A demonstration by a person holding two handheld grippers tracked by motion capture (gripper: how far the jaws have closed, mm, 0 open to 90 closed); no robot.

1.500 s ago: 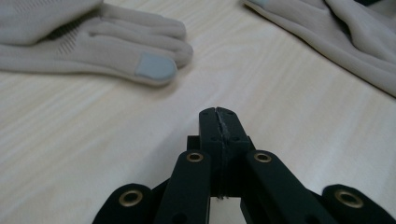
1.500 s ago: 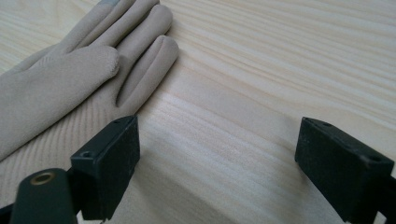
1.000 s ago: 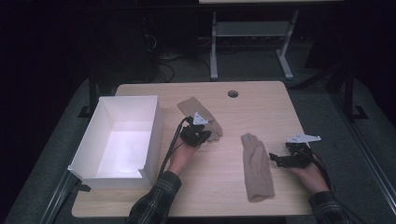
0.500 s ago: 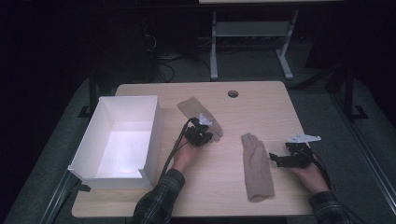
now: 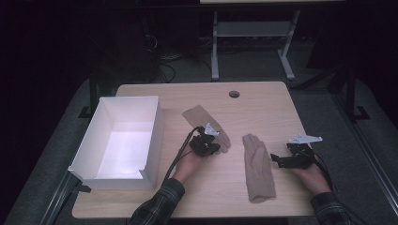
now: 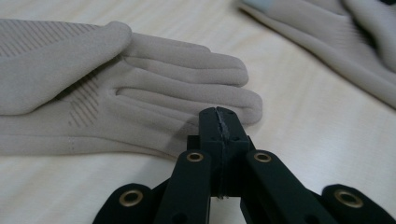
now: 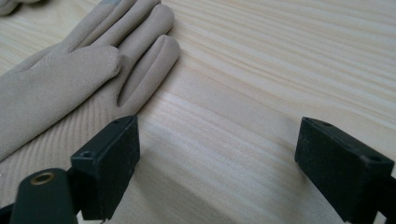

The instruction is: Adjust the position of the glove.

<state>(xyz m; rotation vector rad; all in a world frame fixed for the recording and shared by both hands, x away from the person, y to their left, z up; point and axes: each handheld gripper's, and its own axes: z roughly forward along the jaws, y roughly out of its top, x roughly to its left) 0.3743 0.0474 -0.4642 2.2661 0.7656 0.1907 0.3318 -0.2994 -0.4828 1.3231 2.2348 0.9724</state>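
Note:
Two beige gloves lie flat on the wooden table (image 5: 263, 101). The left glove (image 5: 198, 116) slants from the middle toward the front; the right glove (image 5: 258, 168) lies lengthwise beside it. My left gripper (image 5: 213, 147) rests over the left glove's finger end, jaws pressed together with nothing between them. In the left gripper view its tips (image 6: 219, 116) sit at the edge of the glove's fingers (image 6: 140, 88), and the other glove (image 6: 336, 37) shows farther off. My right gripper (image 5: 277, 160) stands open just right of the right glove. Bare wood lies between its jaws (image 7: 219, 154), and that glove (image 7: 70, 84) spreads to their left.
An open white box (image 5: 112, 179) stands at the table's left side, its inside bare. A round cable hole (image 5: 233, 93) sits near the far edge. Beyond the table are a metal frame (image 5: 253, 33) and cables on a dark floor.
My left gripper has slid a little to the right and toward the near edge along the left glove, still shut. The right gripper and both gloves have stayed put.

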